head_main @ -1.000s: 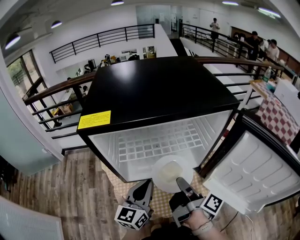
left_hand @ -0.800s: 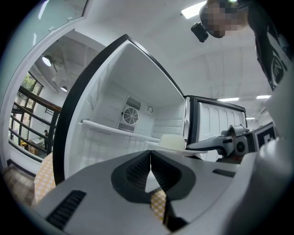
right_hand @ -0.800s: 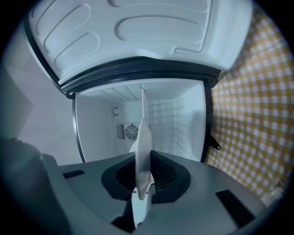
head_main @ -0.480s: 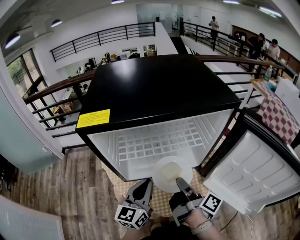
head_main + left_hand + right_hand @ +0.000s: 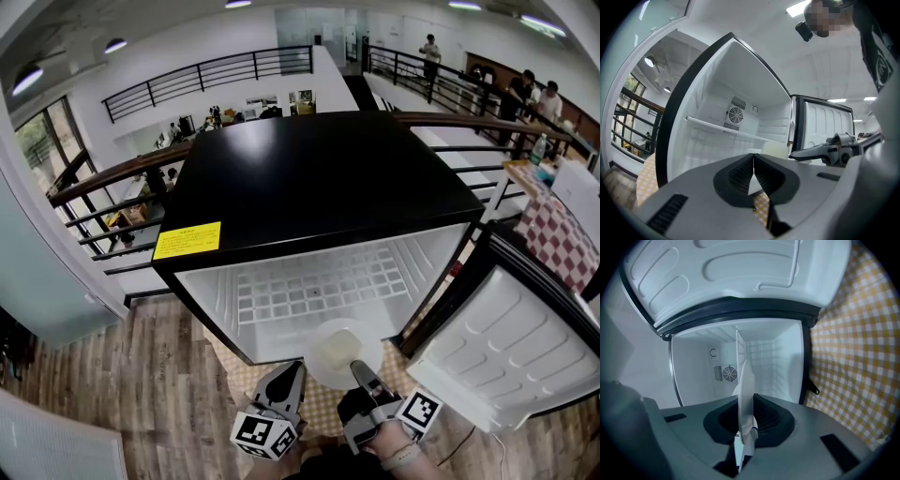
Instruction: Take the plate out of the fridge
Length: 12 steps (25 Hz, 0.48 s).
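Plate point(image 5: 336, 349) round from above, edge-on clamped in right gripper point(image 5: 745, 425)

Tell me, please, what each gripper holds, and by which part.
The right gripper is shut on the plate, pinching its rim at the edge nearest the person. The left gripper is shut and holds nothing.

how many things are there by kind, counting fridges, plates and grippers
fridge: 1
plate: 1
grippers: 2, the left gripper and the right gripper
total: 4
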{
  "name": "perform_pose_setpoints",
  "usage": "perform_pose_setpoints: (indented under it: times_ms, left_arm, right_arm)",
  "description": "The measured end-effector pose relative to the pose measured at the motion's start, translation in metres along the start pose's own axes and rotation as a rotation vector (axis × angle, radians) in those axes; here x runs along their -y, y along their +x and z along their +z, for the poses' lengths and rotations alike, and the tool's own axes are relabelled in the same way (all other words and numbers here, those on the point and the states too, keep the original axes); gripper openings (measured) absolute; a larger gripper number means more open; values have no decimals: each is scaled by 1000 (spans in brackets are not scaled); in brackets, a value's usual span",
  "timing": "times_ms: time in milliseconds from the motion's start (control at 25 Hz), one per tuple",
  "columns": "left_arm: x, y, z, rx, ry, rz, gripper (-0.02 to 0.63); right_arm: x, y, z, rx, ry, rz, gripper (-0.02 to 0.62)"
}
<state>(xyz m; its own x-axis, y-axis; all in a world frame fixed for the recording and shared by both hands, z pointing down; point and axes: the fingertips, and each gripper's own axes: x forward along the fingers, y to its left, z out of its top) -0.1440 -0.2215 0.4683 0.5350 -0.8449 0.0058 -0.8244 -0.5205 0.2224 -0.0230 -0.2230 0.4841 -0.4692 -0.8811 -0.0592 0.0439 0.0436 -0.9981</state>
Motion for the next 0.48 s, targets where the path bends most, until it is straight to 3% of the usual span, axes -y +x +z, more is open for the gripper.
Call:
perform_pose_setpoints:
  times_ms: [480]
  left_arm:
    - [-1,-1,-7,-10,-8,11,11]
  right_arm:
    - [11,1,1,5,10,-5,52]
